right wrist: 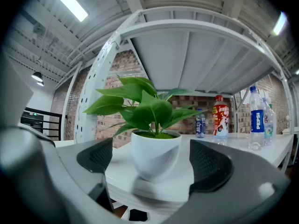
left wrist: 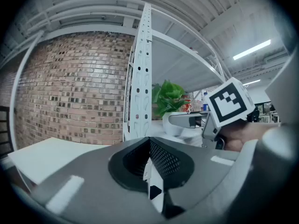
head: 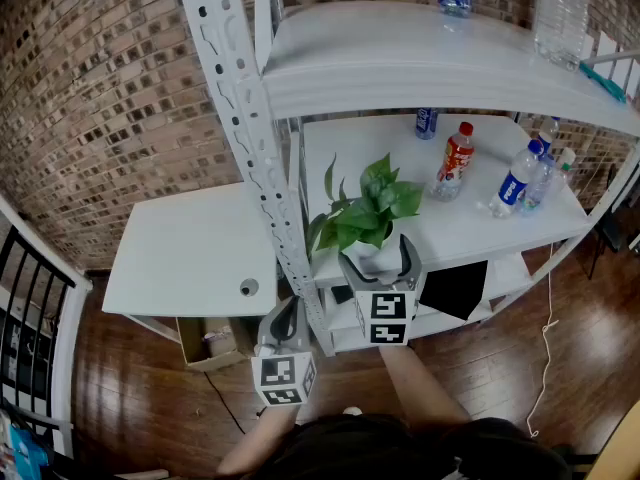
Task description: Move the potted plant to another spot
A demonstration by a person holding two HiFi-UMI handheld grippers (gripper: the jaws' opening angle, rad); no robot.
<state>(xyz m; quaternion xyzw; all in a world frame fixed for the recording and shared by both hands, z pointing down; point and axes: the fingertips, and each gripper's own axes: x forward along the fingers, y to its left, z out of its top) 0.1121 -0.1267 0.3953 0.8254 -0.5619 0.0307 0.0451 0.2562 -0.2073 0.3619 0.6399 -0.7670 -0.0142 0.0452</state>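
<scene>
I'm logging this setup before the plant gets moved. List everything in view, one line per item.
White metal shelving unit: one, white, before the brick wall.
Green leafy plant in a white pot: one, front edge of the middle shelf.
Red-labelled plastic bottle: one, middle shelf, behind the plant.
Blue-labelled plastic bottles: at least two, same shelf.
Clear plastic bottles: at least two, top shelf.
White flat-topped side table: one, left of the shelving.
Brown cardboard box: one, under that table.
Left tongs: one, grey, shut, empty, low before the shelving.
Right tongs: one, grey, open, a jaw either side of the pot, not touching.
</scene>
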